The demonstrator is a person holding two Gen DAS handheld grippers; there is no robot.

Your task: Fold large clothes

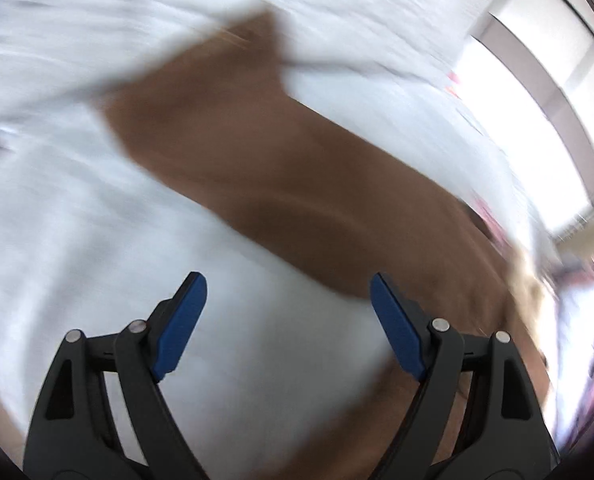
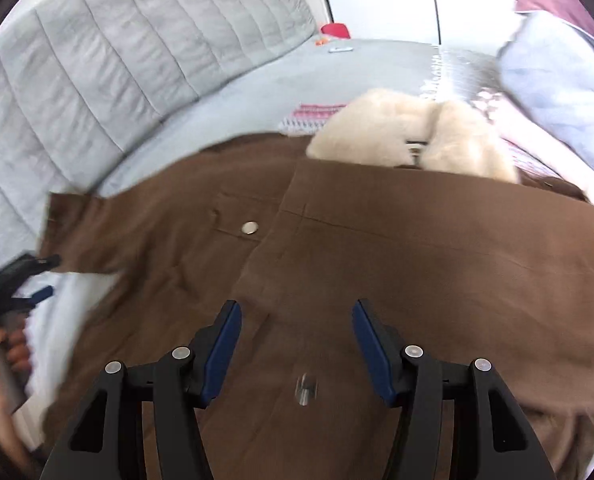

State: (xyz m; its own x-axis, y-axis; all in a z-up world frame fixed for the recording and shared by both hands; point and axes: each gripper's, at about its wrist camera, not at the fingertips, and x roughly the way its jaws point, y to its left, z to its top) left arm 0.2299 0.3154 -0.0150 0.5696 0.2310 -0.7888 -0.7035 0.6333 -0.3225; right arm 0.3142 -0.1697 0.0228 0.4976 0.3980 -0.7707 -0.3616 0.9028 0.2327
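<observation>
So the big brown coat with the cream fleece collar [image 2: 337, 240] is laid out on the bed with the pale grey cover [image 2: 257, 92], collar [image 2: 409, 140] end pointing away toward the far side, near the grey quilted headboard [image 2: 97, 60]. From the right wrist view, one side panel looks already folded in over the middle of the coat: you can see a straight edge running down from just below the collar, and a silver snap button [image 2: 250, 227] on the layer underneath, just beside that edge. A brown sleeve [image 2: 81, 232] sticks out flat from the coat toward the headboard side, not tucked in yet.

The right gripper [image 2: 297, 344] hangs over the coat's middle with its blue pads apart and nothing between them, just cloth below. The left gripper [image 1: 287, 320] is also spread wide and empty, off the coat's edge over bare bed cover; its view is very blurred, so I can't say much beyond the brown shape across the white.

My read: roughly one fold in. Still to do: bring that loose sleeve in, fold the other side, then double the length up toward the collar.
</observation>
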